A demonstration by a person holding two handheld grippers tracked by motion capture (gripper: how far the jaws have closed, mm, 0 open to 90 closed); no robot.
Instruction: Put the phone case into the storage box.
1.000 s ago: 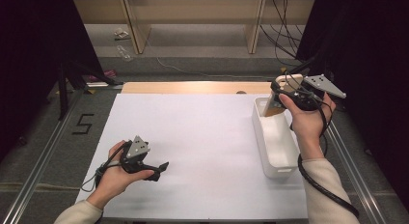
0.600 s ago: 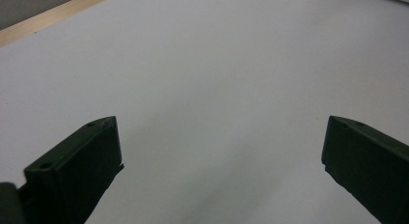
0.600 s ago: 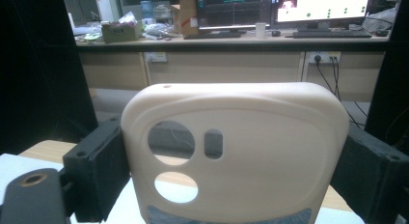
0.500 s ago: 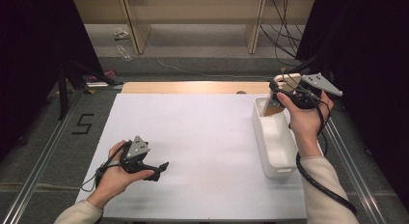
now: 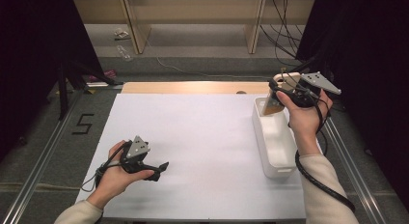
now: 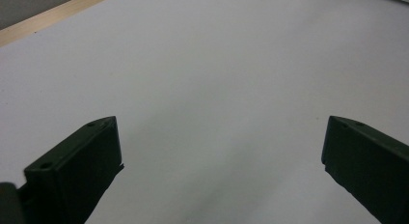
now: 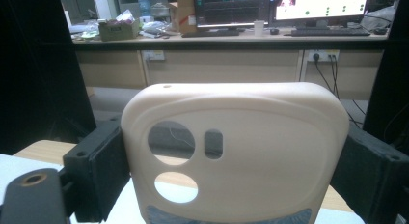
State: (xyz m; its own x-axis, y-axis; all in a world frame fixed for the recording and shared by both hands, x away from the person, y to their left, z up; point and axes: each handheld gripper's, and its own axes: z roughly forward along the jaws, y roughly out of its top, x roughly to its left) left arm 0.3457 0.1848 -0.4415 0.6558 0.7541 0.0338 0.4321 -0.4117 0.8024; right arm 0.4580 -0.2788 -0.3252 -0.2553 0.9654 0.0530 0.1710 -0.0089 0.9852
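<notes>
Closest to the person, the left gripper [image 5: 161, 167] sits low over the white table cover [image 5: 202, 137], jaws spread wide with nothing between them. In the left gripper view it's just two matte black blocky jaws over smooth, plain white sheet, with a strip of pale wood edge [image 6: 53, 16] up in the corner.

Over on the right there's a long white plastic bin [image 5: 273, 137], rectangular with rounded corners and a smooth rim. From the high view its inside looks bare white, as far as I can tell.

Held up above the bin's far end is the right gripper [image 5: 282, 91], clamped on a cream-coloured phone case [image 7: 235, 151] by its two long sides. The case stands upright in the jaws, looks soft and matte, with rounded corners, one big round cutout, a smaller oval one below it and a little slot beside. There's a bluish patterned bit at its bottom edge.

Farther back, there's a wooden desk [image 7: 231, 38] with monitors [image 7: 316, 4] and a cardboard box [image 7: 118, 28].
</notes>
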